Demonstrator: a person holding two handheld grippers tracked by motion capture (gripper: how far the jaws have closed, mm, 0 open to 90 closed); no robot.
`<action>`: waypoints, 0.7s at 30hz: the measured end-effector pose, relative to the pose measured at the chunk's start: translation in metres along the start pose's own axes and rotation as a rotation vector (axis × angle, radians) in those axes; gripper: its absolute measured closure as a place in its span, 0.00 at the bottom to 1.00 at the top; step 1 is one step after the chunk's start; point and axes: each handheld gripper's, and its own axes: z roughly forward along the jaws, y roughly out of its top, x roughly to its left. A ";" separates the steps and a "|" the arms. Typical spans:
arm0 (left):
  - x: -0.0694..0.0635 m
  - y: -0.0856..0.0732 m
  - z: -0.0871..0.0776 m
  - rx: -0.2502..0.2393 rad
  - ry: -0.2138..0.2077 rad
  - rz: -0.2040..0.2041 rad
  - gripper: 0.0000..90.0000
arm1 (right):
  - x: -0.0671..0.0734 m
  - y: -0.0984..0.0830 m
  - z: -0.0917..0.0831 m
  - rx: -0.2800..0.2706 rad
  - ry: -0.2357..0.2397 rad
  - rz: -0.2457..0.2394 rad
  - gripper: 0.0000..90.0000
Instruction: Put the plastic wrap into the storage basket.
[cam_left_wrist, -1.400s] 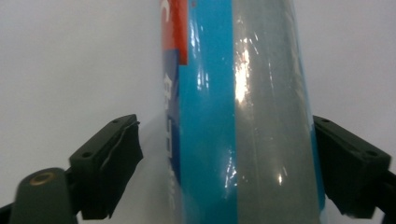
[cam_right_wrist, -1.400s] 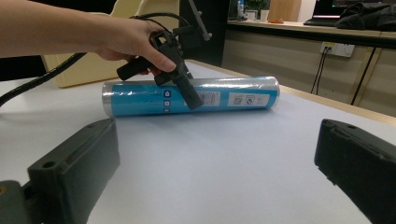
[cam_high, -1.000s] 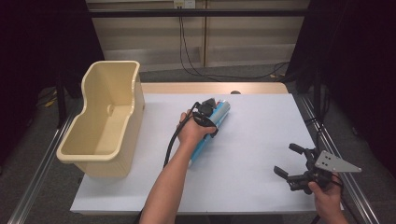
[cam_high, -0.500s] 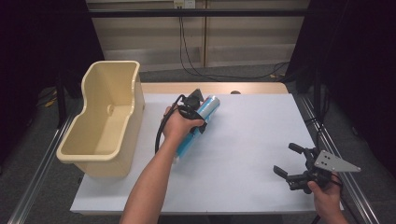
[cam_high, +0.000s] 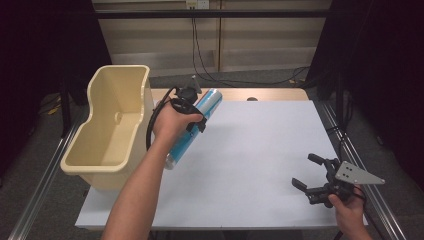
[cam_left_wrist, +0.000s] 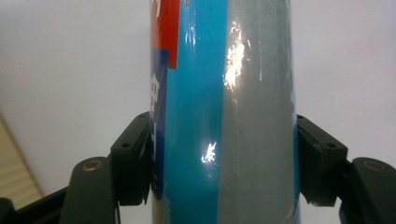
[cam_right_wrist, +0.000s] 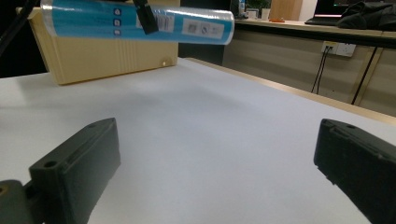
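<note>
Blue roll (cam_high: 192, 127) hangs clear of the worktop (cam_high: 260, 160), gripped mid-length by the left tool (cam_high: 186, 107), at 3 o'clock of the cream bin (cam_high: 112, 130), likely bound for it. Right tool (cam_high: 312, 175) waits wide open, empty, at 4 o'clock. Left gripper view shows both pads pressing the wrapper; right gripper view shows the roll airborne.

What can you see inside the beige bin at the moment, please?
The beige bin shows bare inner walls and floor, with nothing lying in it. The near wall hides the floor's front strip. The blue roll hangs beside it in the left claw.

Lab; aluminium rails (cam_high: 42, 175), trailing cables (cam_high: 200, 55)
</note>
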 end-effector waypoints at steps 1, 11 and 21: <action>0.000 0.000 0.000 0.000 0.000 0.000 0.36 | 0.000 0.000 0.000 0.000 0.000 0.000 0.00; 0.014 -0.006 -0.041 -0.005 0.015 -0.031 0.36 | 0.000 0.000 0.000 -0.001 -0.001 0.001 0.00; 0.029 -0.021 -0.080 -0.018 0.028 -0.071 0.36 | 0.001 0.000 0.000 0.005 0.001 0.001 0.00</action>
